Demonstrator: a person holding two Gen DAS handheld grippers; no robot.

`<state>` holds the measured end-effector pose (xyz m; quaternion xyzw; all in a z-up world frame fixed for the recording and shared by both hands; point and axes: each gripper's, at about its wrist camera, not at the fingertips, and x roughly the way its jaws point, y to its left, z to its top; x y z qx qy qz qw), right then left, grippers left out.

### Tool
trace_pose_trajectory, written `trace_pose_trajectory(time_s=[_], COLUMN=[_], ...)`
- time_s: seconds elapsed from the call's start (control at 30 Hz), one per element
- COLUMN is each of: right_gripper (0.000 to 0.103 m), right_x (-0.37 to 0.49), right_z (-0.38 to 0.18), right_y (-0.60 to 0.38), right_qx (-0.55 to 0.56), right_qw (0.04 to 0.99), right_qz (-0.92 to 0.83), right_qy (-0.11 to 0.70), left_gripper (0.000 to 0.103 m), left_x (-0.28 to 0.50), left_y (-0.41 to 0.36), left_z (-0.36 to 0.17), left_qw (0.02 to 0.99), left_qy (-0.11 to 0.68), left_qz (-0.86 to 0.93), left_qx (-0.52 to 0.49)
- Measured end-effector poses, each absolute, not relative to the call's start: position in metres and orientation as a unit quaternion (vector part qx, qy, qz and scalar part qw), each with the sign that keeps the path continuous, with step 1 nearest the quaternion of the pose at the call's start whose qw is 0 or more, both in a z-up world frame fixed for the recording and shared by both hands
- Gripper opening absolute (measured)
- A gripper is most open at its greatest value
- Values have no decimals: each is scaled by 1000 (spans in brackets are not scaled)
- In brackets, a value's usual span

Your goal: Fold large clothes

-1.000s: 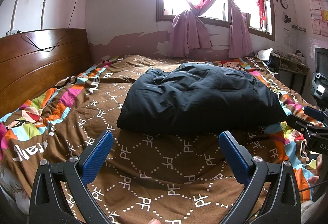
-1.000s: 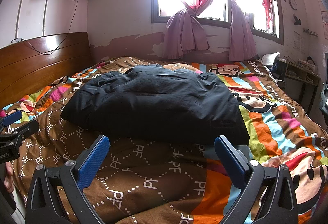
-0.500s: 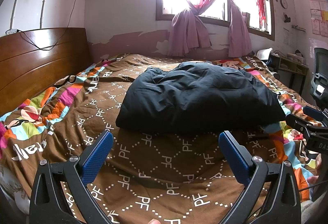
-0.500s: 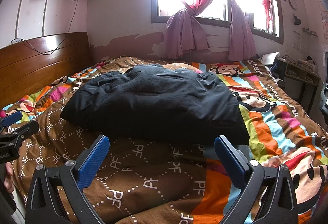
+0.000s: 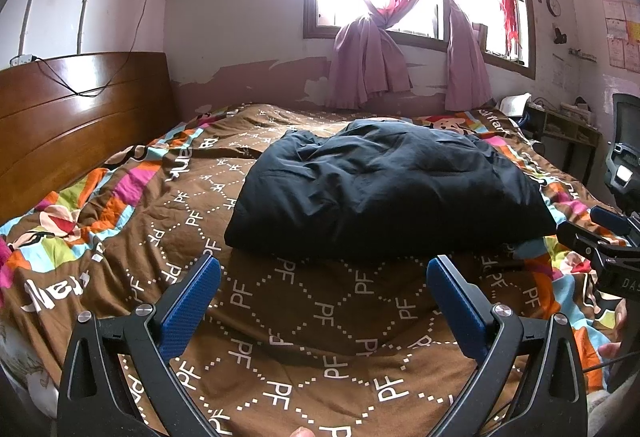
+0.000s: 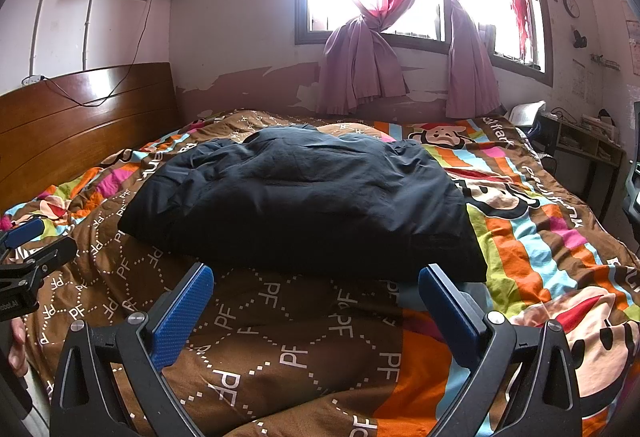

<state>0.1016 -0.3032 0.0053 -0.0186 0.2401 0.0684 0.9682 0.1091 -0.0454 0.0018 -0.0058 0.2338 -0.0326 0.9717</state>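
A bedroom with pink walls, a window with tied pink curtains (image 6: 362,49) and a wooden headboard (image 5: 80,117) frames the bed (image 5: 304,321), which is covered by a brown and striped cartoon quilt. On the quilt, near the middle of the bed, lies one black garment (image 5: 384,193), bunched into a puffy, roughly rectangular heap.

Across the last second almost nothing changes. The left gripper (image 5: 324,301) drifts a touch so the garment sits slightly more to the right in its view; the right gripper (image 6: 316,301) holds its place. The garment keeps the same shape and spot. My reading is that this is a pause between folds or at the end, with both tools held back off the near edge of the cloth.

Both sets of fingers are spread wide and hold nothing. Each gripper hangs over bare quilt, short of the garment's front edge.

Count: one garment, two grippers, two blue fingers each, two curtains, one wall clock (image 6: 572,5).
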Motion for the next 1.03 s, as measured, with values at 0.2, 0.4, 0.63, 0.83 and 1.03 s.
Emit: trace_pose_trajectory(time_s=[0.2,0.4,0.63,0.83,1.03], right_gripper=[103,103,103,103,103], right_x=[102,102,102,102,102], right_z=[5,5,5,5,5], right_y=[-303,-303,-303,-303,-303], right_qx=[-19,-19,-18,-19,-18], right_qw=[968,968,968,968,968], right_qz=[69,69,68,69,68], right_qy=[240,240,240,240,240], left_gripper=[101,101,101,101,101], left_x=[109,107,108,108,109], left_y=[-43,-40,-42,-41,-42], left_z=[0,1,1,-1,-1], left_qw=[972,972,971,970,970], left_qy=[235,234,237,240,241], left_qz=[-30,-23,-20,-19,-19], left_qx=[-6,-17,-12,-12,-10])
